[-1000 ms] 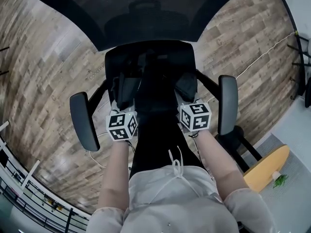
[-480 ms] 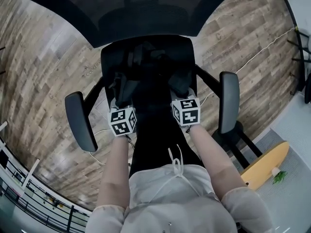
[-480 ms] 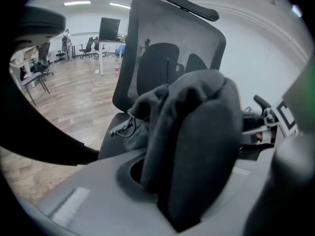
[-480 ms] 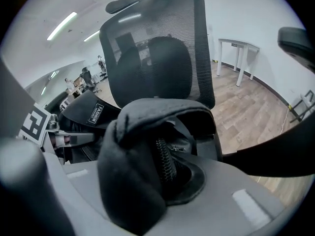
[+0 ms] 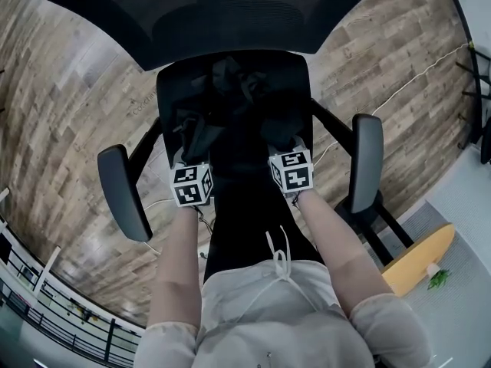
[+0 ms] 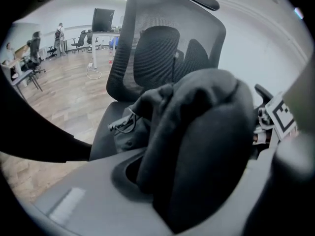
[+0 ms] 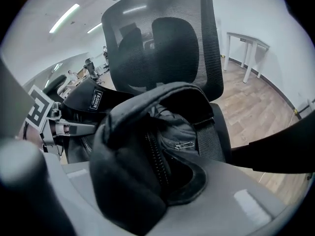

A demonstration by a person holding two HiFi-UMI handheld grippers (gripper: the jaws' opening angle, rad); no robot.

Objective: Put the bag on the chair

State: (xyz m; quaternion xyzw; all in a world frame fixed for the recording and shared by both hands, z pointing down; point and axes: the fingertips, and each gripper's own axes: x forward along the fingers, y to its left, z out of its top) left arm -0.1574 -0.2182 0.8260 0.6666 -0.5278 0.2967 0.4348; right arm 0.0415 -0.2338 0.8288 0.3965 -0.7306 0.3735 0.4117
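Bag (image 5: pixel 234 117) sits on chair (image 5: pixel 367 159) seat. Left gripper (image 5: pixel 196 136) and right gripper (image 5: pixel 281 134) each pinch a bag fold, jaws just easing open. Soft, floppy, probably light; best grabbed by padded top folds.

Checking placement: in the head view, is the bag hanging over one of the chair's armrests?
No, the bag lies over the chair seat, in the middle between the two armrests.

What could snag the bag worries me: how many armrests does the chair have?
2. One armrest is on the chair's left side in the head view, the other on its right. None looks hidden.
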